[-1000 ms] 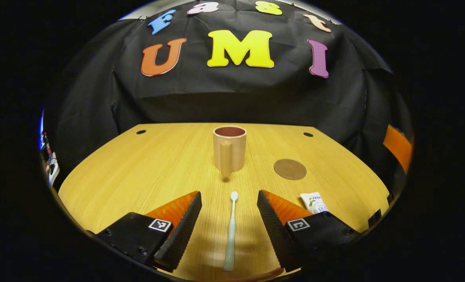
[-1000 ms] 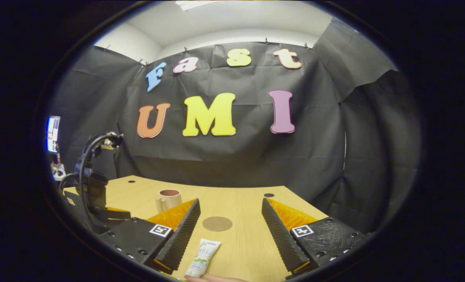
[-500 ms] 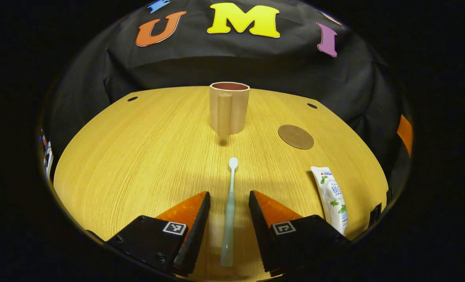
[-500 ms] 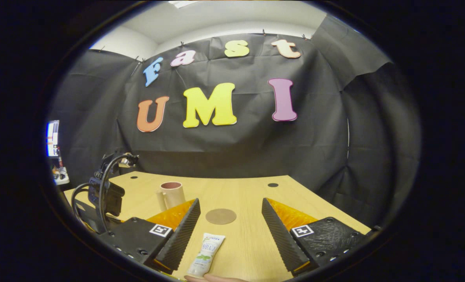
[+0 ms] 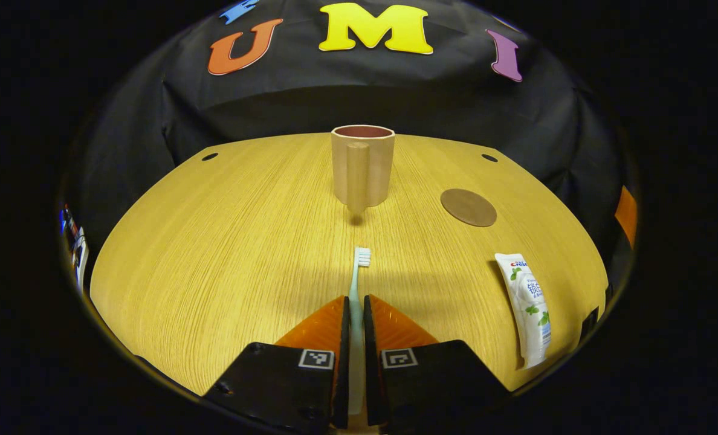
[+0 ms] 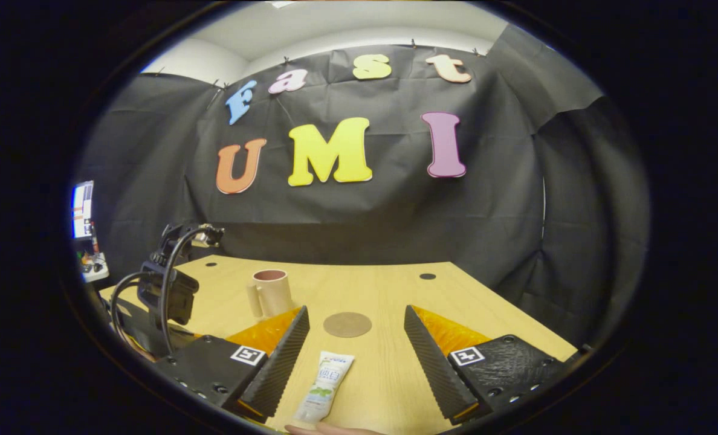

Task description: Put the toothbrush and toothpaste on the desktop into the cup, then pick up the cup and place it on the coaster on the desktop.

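The left gripper [image 5: 354, 302] pinches the toothbrush [image 5: 359, 272] handle between both fingers, low on the wooden desktop [image 5: 226, 241]. The right gripper [image 6: 354, 329] has jaws spread above the toothpaste tube [image 6: 326, 386]. The cup [image 5: 362, 163] stands beside the coaster [image 5: 468, 207].

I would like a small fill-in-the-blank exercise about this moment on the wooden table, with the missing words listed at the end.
1. The left gripper is shut on the handle of the ______.
2. The toothpaste lies flat on the table, not yet inside the ______.
3. The right gripper has its fingers ______, with the toothpaste lying between them.
4. The round brown coaster has ______ standing on it.

Missing words: toothbrush; cup; open; nothing
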Action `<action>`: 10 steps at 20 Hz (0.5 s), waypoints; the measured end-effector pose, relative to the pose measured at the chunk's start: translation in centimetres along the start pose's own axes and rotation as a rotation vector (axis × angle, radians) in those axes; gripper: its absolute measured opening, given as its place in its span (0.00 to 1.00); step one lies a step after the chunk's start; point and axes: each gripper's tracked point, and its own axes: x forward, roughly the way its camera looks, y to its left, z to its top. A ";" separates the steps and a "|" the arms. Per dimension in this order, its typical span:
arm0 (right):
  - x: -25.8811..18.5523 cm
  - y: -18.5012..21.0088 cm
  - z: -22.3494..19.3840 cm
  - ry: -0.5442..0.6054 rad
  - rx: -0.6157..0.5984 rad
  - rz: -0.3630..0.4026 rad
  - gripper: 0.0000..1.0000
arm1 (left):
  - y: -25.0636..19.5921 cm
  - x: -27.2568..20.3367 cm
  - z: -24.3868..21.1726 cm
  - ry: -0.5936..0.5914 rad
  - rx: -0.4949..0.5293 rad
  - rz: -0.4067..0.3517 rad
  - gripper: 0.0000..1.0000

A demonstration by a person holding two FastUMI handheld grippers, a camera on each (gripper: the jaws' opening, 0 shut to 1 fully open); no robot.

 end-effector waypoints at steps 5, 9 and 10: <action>0.3 0.7 -1.8 0.067 -0.003 0.012 0.95 | -0.3 -0.2 0.3 -0.011 -0.003 -0.010 0.11; 0.6 1.0 -2.9 0.110 -0.013 0.016 0.97 | -0.9 -0.9 0.7 -0.033 0.002 -0.029 0.09; 0.7 1.1 -3.2 0.119 -0.011 0.018 0.97 | -0.7 -1.1 1.1 -0.050 0.004 -0.018 0.09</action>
